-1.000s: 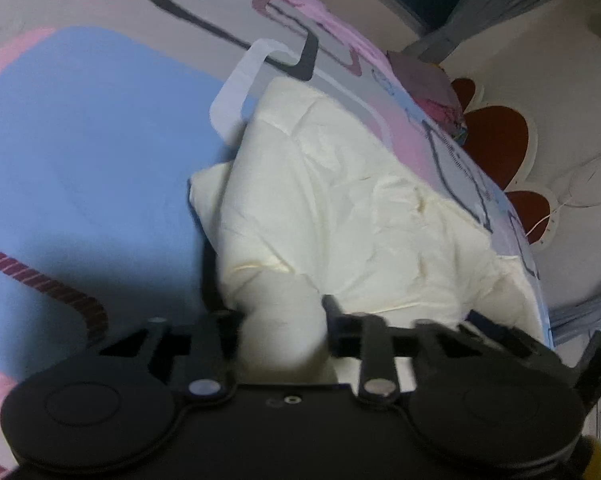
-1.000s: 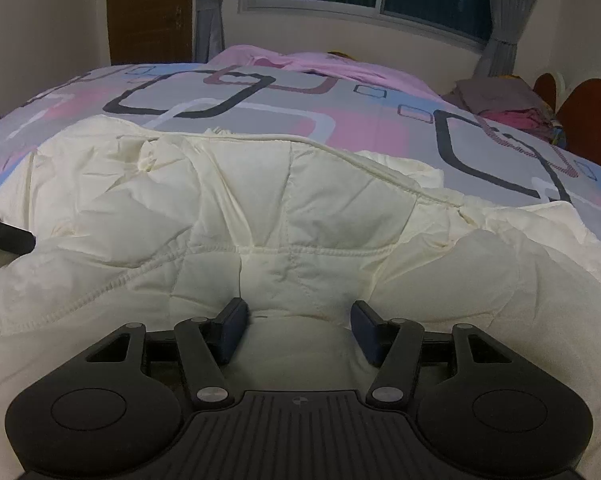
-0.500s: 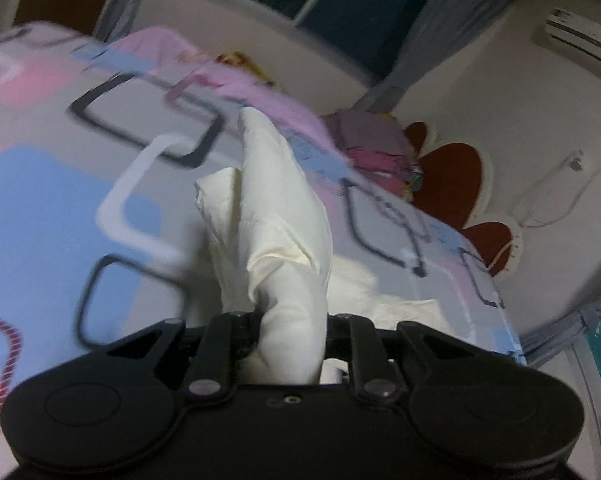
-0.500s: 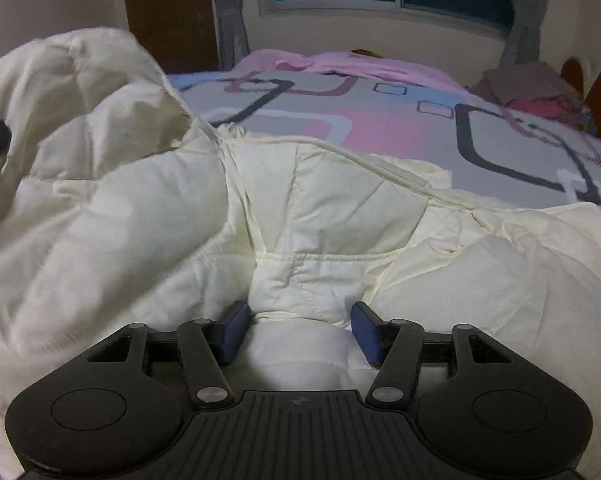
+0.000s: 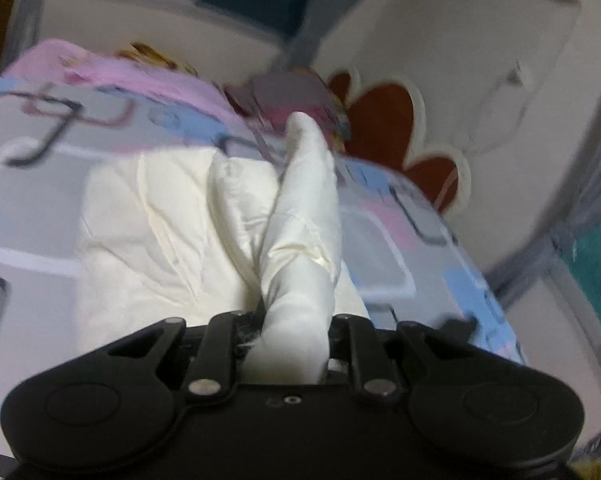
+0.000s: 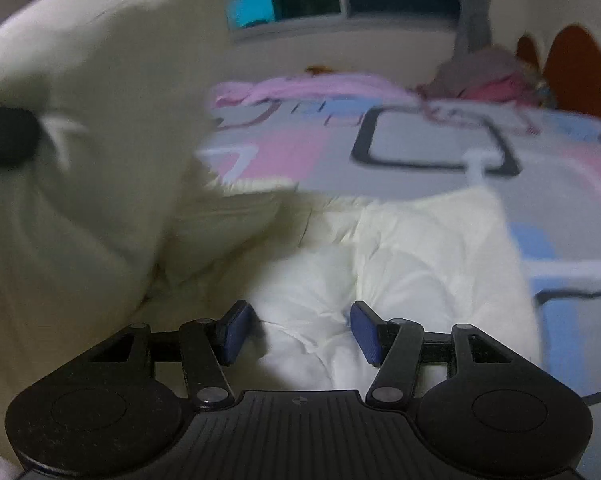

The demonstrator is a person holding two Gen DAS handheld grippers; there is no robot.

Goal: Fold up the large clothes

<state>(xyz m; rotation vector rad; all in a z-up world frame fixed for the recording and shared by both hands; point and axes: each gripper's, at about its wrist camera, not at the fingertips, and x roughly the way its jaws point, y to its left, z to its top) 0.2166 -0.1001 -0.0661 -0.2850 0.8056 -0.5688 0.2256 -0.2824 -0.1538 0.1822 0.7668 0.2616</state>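
A cream padded jacket [image 5: 168, 232] lies on the patterned bedspread [image 5: 384, 256]. My left gripper [image 5: 290, 344] is shut on a fold of the jacket, which stands up in a tall ridge in front of the camera. In the right wrist view that lifted part of the jacket [image 6: 80, 128] hangs high at the left, with the left gripper's dark tip [image 6: 4, 136] beside it. My right gripper [image 6: 300, 332] is open, its blue pads [image 6: 236, 328] on either side of a hump of jacket fabric [image 6: 420, 256] lying on the bed.
The bed has a red and cream scalloped headboard [image 5: 384, 128]. A pile of grey and pink clothes [image 6: 488, 76] sits by the headboard, and a pink blanket [image 6: 300, 84] lies at the far edge under the window. The bed's edge [image 5: 496, 304] drops off at the right.
My left gripper has lifted its jacket fold higher and swung it over towards the headboard side. My right gripper stayed open over the jacket while the view shifted right.
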